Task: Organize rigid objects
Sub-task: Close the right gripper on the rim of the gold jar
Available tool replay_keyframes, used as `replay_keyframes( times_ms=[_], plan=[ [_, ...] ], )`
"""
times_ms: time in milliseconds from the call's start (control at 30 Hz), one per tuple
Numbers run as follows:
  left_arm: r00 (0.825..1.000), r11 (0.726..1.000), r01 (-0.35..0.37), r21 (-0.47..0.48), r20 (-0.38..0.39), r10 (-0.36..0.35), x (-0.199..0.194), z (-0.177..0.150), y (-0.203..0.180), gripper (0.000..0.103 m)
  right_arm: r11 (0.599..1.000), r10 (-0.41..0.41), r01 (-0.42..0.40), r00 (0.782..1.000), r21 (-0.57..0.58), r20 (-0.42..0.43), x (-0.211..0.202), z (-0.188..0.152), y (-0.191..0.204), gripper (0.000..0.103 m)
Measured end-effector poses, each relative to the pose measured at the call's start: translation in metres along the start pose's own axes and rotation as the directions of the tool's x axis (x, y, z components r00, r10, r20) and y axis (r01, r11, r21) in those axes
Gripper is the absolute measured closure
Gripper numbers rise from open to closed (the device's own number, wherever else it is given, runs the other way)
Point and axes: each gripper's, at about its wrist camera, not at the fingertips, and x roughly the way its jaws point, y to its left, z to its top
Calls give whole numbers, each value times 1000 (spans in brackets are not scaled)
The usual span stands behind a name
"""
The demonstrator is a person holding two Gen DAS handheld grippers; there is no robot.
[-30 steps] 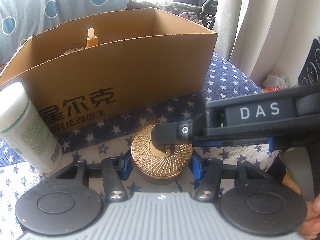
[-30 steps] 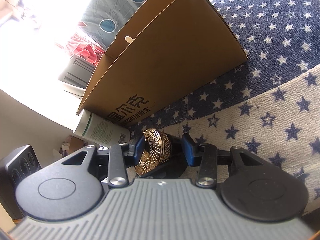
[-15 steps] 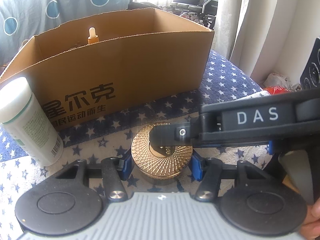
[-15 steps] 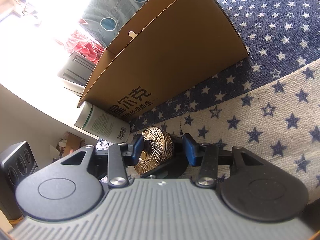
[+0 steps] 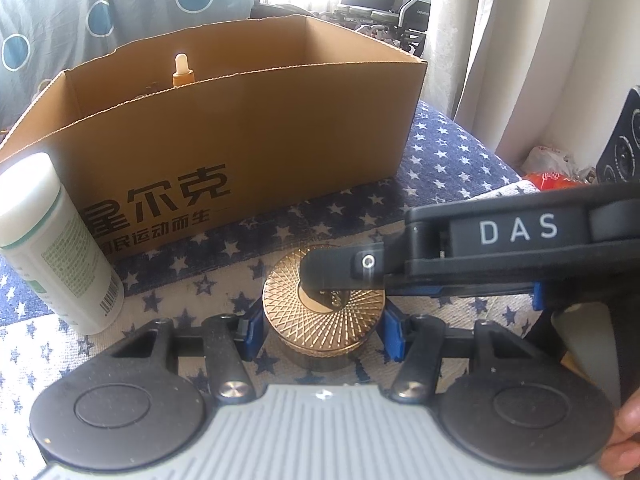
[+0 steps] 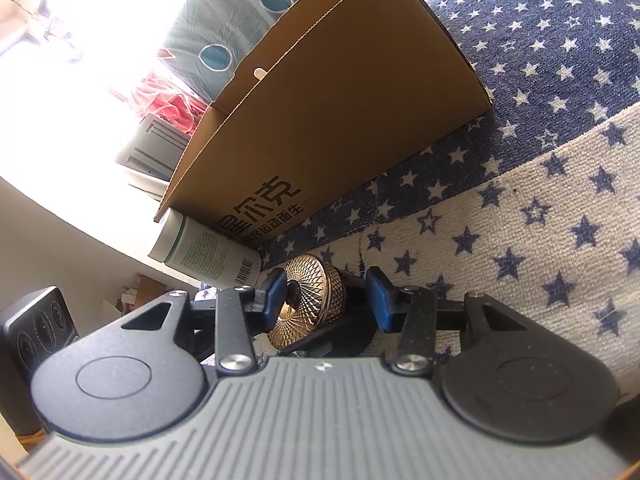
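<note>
A round gold jar (image 5: 288, 308) with a patterned lid sits between my left gripper's (image 5: 321, 330) blue pads, which press on its two sides. My right gripper (image 6: 328, 294) comes in from the right. In the left wrist view one of its fingers (image 5: 332, 268) lies across the lid's centre. In the right wrist view the jar (image 6: 316, 296) lies sideways between the jaws. One pad rests at the lid's middle and the other stands a little off the base. Just behind stands an open cardboard box (image 5: 248, 128).
A white bottle (image 5: 60, 248) with a green label stands left of the jar, against the box (image 6: 340, 112). An orange dropper bottle (image 5: 182, 70) stands inside the box. Everything rests on a star-patterned blanket (image 5: 440, 160). A dark speaker (image 5: 624, 140) is at the right.
The right gripper's jaws have spread very slightly around the jar. Neither the jar, the box nor either hand has moved otherwise.
</note>
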Motion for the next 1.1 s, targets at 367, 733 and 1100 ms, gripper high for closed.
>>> replay_keyframes(
  times_ms=[367,733,1100],
  plan=[
    [1000,1000,-3,2,-5,3,2,1,-2,46,1000,8,-8,1000,7,-1,0,1,-2,58],
    [1000,1000,4,-4,-5,-4,3,1,0,46,1000,4,-4,1000,5,0,3,2,0,58],
    [1000,1000,5,-6,-6,-5,3,0,1,46,1000,2,-2,1000,2,-1,3,2,0,58]
  ],
)
